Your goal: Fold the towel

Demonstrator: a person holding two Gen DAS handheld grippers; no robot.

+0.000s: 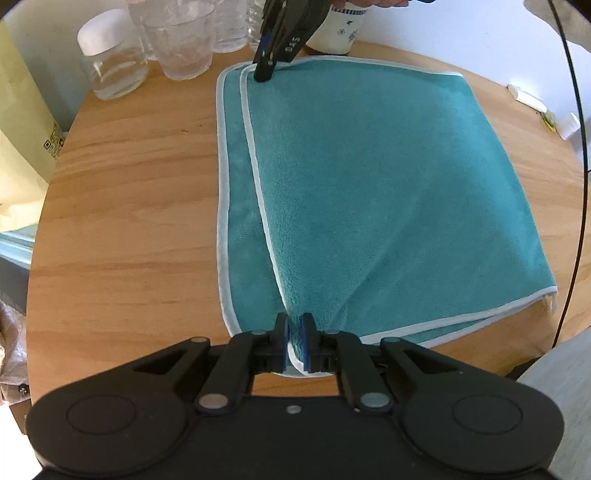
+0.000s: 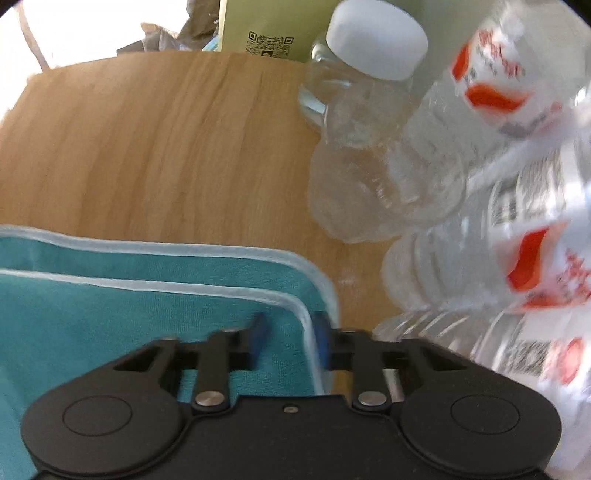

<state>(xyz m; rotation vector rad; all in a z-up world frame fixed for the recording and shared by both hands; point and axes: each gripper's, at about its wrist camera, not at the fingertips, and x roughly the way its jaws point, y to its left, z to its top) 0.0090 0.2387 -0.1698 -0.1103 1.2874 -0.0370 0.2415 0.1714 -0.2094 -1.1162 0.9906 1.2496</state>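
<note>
A teal towel [image 1: 369, 184] with pale piping lies folded in two on the round wooden table [image 1: 129, 203], its upper layer set back from the lower along the left side. My left gripper [image 1: 294, 328] is shut on the towel's near corner, with fabric and piping pinched between the blue pads. My right gripper [image 1: 264, 72] points down at the far left corner. In the blurred right wrist view its jaws [image 2: 290, 339] stand apart and straddle the upper layer's piped corner of the towel [image 2: 110, 317]; the pads do not press on it.
Just past the far corner stand a lidded glass jar [image 1: 110, 62], a tumbler [image 1: 183, 44], a patterned mug [image 1: 340, 33] and plastic water bottles [image 2: 480, 184], close to my right gripper. A green box [image 1: 22, 110] sits left; a black cable [image 1: 576, 147] hangs right.
</note>
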